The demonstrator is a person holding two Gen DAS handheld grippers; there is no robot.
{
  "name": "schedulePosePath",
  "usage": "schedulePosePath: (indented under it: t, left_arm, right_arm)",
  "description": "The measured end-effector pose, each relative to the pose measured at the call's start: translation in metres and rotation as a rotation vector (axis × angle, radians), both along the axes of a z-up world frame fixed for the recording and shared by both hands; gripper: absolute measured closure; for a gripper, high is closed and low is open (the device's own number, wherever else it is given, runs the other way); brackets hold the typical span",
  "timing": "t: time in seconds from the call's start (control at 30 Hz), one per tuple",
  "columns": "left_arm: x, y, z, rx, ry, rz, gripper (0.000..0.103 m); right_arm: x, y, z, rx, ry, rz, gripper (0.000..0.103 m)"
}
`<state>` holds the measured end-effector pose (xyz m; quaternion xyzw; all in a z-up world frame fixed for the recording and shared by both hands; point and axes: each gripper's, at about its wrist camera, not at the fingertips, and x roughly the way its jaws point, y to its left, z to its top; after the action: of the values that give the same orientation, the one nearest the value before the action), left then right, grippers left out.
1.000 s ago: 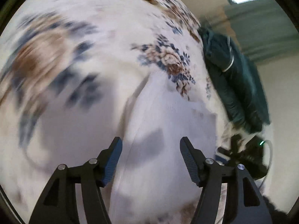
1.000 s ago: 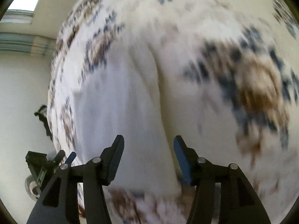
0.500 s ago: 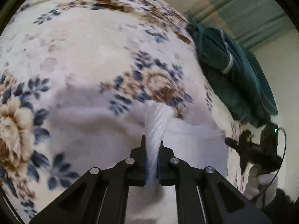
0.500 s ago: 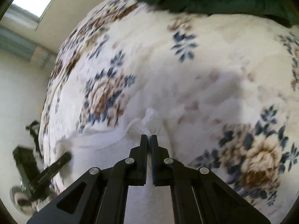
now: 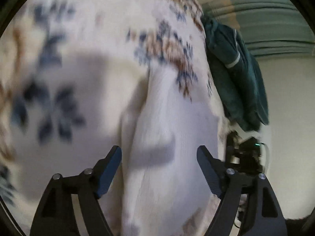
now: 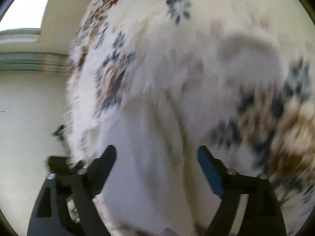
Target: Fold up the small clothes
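- In the left wrist view, we saw the floral blanket (image 5: 82, 63) filling the left side, cream with blurred blue and brown flower prints, a grey shadow lying across it.
- Our left gripper (image 5: 159, 170) had its fingers spread wide apart, with nothing between them; the blue-padded fingertips (image 5: 110, 169) hung just above the cloth.
- The white garment (image 5: 173, 137) lay flat on the blanket, running up between the two fingers, its long left edge showing as a soft ridge and a dark band of shadow crossing it near the fingertips.
- Further right, a dark green garment (image 5: 238, 78) with a pale stripe lay bunched at the far right edge of the blanket, well apart from the white one.
- Below it, past the blanket's right edge, we saw the black body of the other gripper, blurred, with a small green light.
- Green curtains (image 5: 265, 19) and a pale wall stood behind.
- In the right wrist view, a window (image 6: 25, 5) and pale wall sat at the left, beyond the blanket's edge.
- Our right gripper (image 6: 156, 168) also had its fingers parted widely, gripping nothing.
- The white garment (image 6: 141, 157) lay between and beyond those fingers, near the blanket's left edge; the view was too blurred to tell its folds.
- The floral blanket (image 6: 226, 29) filled the right side.
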<state>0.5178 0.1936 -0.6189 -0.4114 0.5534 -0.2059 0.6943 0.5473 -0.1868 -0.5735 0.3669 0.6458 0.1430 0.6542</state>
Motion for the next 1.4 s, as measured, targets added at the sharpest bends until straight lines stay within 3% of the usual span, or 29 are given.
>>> schedulePosePath:
  t: [0.13,0.2,0.27,0.3,0.33,0.4,0.43,0.63,0.77,0.87,1.03,1.17,1.3,1.37,1.4]
  left_arm:
    - [0.004,-0.027,-0.026,-0.034,0.037,-0.067,0.025]
    - [0.012,-0.037,-0.025,-0.069,0.019,-0.061,0.027]
    - [0.018,-0.047,-0.017,-0.084,-0.014,-0.066,0.029]
    - [0.020,-0.052,-0.013,-0.065,-0.030,-0.075,0.053]
    - [0.022,-0.053,-0.008,-0.062,-0.046,-0.079,0.070]
    - [0.026,-0.050,0.005,-0.051,-0.072,-0.055,0.073]
    - [0.026,-0.047,0.011,-0.047,-0.084,-0.052,0.074]
    - [0.061,-0.031,0.067,-0.031,-0.180,-0.060,0.075]
    - [0.117,-0.010,0.102,0.002,-0.248,-0.030,0.075]
    - [0.167,0.000,0.110,0.039,-0.270,-0.016,0.074]
    - [0.233,0.013,0.068,0.104,-0.225,-0.030,0.070]
    - [0.266,0.010,0.006,0.160,-0.097,-0.078,0.066]
    - [0.267,0.018,-0.009,0.066,-0.056,-0.058,0.060]
    - [0.259,0.022,0.000,0.144,-0.059,-0.041,0.051]
    - [0.252,0.024,0.009,0.219,-0.071,-0.031,0.046]
  right_arm:
    - [-0.026,0.020,-0.061,0.153,0.139,0.057,0.013]
    - [-0.028,0.026,-0.076,0.223,0.129,0.032,0.006]
    - [-0.027,0.034,-0.075,0.249,0.101,0.016,0.005]
    - [-0.026,0.040,-0.073,0.269,0.084,0.024,0.008]
    - [-0.025,0.047,-0.070,0.243,0.074,0.051,0.022]
    - [-0.025,0.057,-0.063,0.185,0.054,0.076,0.049]
    - [-0.025,0.059,-0.058,0.180,0.045,0.072,0.054]
    - [0.000,0.072,0.003,0.157,-0.084,0.069,0.058]
    - [0.054,0.086,0.048,0.168,-0.186,0.068,0.059]
    - [0.098,0.096,0.059,0.166,-0.222,0.059,0.058]
    - [0.172,0.115,0.028,0.110,-0.209,0.041,0.058]
    - [0.197,0.113,-0.017,0.020,-0.135,0.023,0.058]
    - [0.198,0.115,-0.033,-0.113,-0.090,0.054,0.037]
    - [0.191,0.124,-0.015,-0.223,-0.122,0.089,0.028]
    - [0.185,0.129,-0.002,-0.312,-0.153,0.117,0.021]
